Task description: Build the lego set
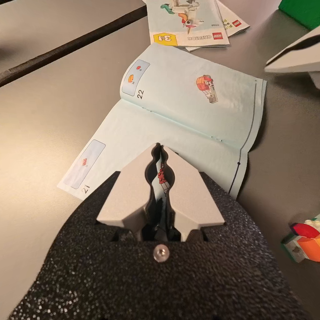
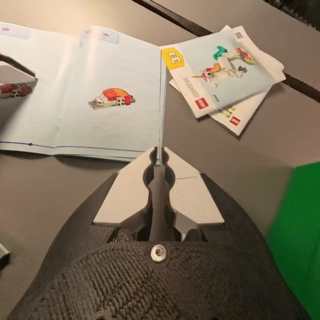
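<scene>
Our left gripper (image 1: 160,147) is clenched over the open instruction booklet (image 1: 173,103) at centre frame; our right gripper (image 2: 160,150) pinches its page corner. The half-built lego model (image 1: 304,242) sits lower right.

The open booklet (image 1: 181,110) lies on the table (image 1: 52,121); 2 closed booklets (image 1: 188,22) lie stacked just behind it, a partly built model (image 1: 304,242) to its right.
</scene>
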`<state>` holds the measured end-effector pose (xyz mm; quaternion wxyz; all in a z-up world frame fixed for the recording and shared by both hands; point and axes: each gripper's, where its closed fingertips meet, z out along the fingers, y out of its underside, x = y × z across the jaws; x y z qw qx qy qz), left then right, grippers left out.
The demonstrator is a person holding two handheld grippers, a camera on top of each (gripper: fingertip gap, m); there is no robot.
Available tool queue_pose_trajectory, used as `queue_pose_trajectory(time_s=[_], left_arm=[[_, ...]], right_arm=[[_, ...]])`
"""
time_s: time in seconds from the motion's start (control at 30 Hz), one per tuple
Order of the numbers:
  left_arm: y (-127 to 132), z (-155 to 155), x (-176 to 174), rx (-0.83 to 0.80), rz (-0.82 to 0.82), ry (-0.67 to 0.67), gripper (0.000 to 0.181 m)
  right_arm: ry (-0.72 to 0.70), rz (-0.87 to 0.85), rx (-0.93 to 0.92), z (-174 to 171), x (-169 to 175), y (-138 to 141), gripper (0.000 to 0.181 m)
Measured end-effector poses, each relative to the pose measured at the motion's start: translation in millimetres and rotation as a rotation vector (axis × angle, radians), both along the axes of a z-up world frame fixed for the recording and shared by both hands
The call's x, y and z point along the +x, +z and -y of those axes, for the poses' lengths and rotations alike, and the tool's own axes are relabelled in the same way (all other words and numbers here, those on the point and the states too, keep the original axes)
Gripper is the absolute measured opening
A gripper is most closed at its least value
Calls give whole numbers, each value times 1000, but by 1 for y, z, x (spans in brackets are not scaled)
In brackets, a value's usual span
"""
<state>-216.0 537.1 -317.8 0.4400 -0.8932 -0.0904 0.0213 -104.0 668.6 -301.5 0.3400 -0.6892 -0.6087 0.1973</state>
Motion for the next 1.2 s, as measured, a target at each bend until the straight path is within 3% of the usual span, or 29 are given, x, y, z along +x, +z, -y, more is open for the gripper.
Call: queue_pose_trajectory(time_s=[0.03, 0.27, 0.37, 0.7, 1.07, 1.2], left_arm=[[0, 0, 0, 0, 2, 0, 0], [0, 0, 0, 1, 19, -2, 0], [0, 0, 0, 1, 20, -3, 0], [0, 0, 1, 0, 19, -11, 0], [0, 0, 1, 1, 22, -13, 0], [0, 0, 1, 1, 23, -14, 0]], right_arm=[[14, 11, -10, 2, 2, -3, 14], [129, -37, -167, 45, -6, -10, 66], [130, -2, -215, 51, -7, -16, 77], [208, 4, -297, 75, -17, -13, 82], [334, -69, -529, 120, -38, 1, 83], [360, -69, -507, 127, -42, 1, 83]])
